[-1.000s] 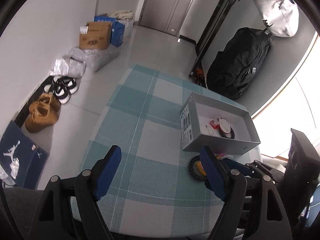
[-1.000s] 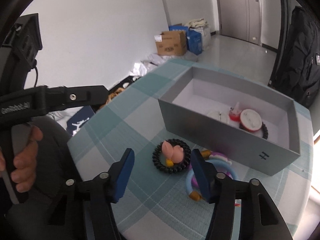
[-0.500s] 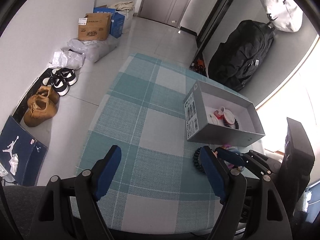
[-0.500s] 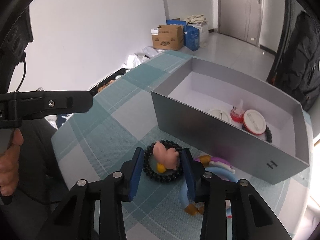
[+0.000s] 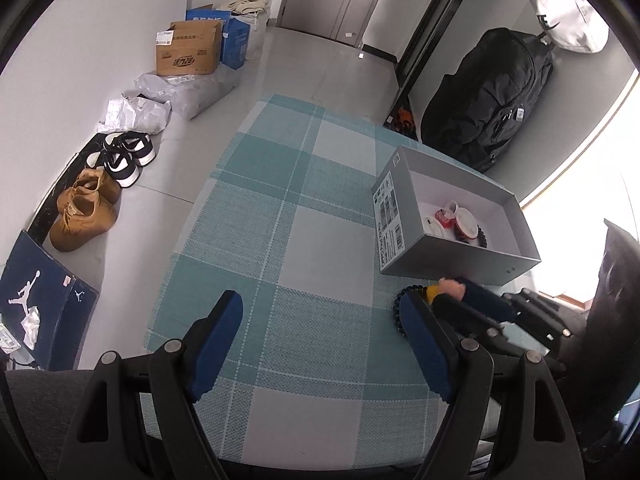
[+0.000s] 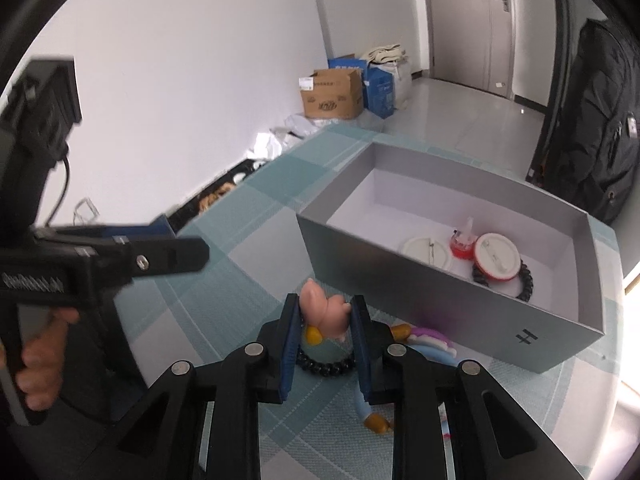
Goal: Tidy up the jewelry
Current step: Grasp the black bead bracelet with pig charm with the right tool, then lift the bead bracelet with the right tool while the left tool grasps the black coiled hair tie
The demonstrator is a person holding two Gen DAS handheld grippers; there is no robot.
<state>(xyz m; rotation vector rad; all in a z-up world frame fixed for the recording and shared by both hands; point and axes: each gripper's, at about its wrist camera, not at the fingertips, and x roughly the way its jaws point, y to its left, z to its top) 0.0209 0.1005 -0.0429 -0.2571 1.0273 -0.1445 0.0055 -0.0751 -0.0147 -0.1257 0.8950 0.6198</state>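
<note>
My right gripper point(image 6: 325, 312) is shut on a pink charm point(image 6: 324, 311) fixed to a black bead bracelet point(image 6: 325, 365) that lies on the checked cloth just before the grey box point(image 6: 452, 308). The box holds a white disc point(image 6: 426, 251), a red-rimmed badge point(image 6: 498, 258), a small red item and a black bead bracelet point(image 6: 526, 286). A light blue hoop with purple and yellow parts point(image 6: 426, 340) lies beside my right fingers. My left gripper point(image 5: 320, 320) is open and empty over the cloth, left of the box point(image 5: 460, 256). The pink charm point(image 5: 451, 286) also shows there.
The teal checked cloth point(image 5: 280, 220) covers the table. On the floor at left are shoes point(image 5: 84, 208), cardboard boxes point(image 5: 188, 54) and plastic bags. A black backpack point(image 5: 492, 100) leans on the far wall right of the table. The person's hand point(image 6: 40, 360) holds the left gripper.
My right gripper has moved forward over the bracelet and closed on its pink charm. The left gripper has stayed open and drawn back a little.
</note>
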